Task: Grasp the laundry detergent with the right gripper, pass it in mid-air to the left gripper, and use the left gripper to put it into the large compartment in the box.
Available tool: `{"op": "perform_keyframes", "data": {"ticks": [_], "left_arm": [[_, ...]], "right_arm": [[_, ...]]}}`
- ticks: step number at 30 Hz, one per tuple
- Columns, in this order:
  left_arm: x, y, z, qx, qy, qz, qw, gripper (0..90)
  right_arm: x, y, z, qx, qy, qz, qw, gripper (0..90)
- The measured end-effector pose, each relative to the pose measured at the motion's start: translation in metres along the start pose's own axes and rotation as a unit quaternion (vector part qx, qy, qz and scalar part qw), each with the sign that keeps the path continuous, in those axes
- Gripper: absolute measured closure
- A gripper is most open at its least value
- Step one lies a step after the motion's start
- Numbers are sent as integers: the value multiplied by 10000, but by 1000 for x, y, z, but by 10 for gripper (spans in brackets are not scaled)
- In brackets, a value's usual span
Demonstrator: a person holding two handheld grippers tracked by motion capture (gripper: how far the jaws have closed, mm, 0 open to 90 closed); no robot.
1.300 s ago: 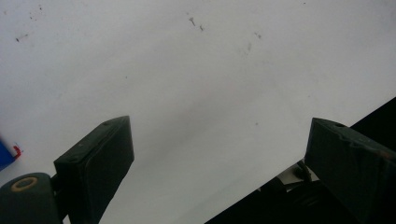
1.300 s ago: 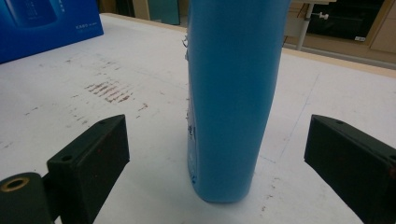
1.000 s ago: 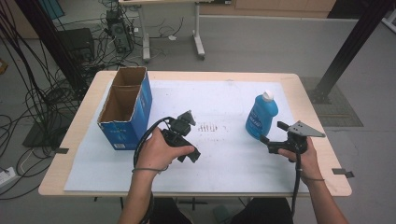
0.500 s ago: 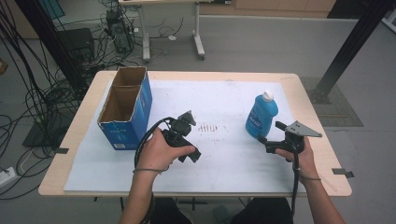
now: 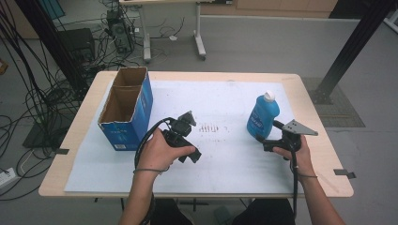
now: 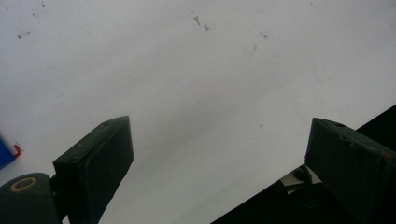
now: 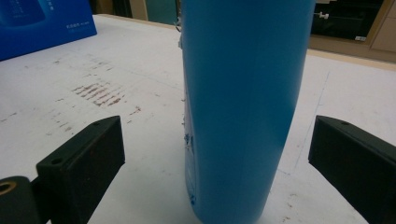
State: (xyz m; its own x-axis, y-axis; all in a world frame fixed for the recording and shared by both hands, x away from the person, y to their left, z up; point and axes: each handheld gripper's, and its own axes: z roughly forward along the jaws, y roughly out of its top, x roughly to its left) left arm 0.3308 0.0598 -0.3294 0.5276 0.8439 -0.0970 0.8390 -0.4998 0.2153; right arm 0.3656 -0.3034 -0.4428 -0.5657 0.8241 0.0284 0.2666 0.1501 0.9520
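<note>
Right gripper (image 5: 268, 139) sits wide open around the upright blue bottle (image 5: 262, 117) at frame right, not touching, while the left gripper (image 5: 186, 123) hovers wide open mid-bench.

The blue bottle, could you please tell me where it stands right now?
In the high view the blue bottle stands upright at the table's right, just ahead of the right hand-held gripper, far from the cardboard box.

No legible text (box print too blurred)

Even, soft overhead light (faint shadows); close views look slightly blurred.
</note>
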Motion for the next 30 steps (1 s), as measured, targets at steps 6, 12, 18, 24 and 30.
{"op": "perform_keyframes", "data": {"ticks": [6,12,18,24,30], "left_arm": [[1,2,1,14,1,11,10000,82],[0,3,1,11,16,12,10000,82],[0,2,1,32,34,36,10000,82],[0,2,0,24,36,23,10000,82],[0,1,-1,13,33,14,10000,82]], "right_arm": [[-2,0,8,-44,-61,-84,9999,40],[-2,-2,15,-82,-138,-101,9998,39],[-3,-5,20,-115,-188,-69,9997,35],[-6,-5,26,-181,-273,-73,9994,33],[-6,-7,33,-208,-301,-101,9993,25]]}}
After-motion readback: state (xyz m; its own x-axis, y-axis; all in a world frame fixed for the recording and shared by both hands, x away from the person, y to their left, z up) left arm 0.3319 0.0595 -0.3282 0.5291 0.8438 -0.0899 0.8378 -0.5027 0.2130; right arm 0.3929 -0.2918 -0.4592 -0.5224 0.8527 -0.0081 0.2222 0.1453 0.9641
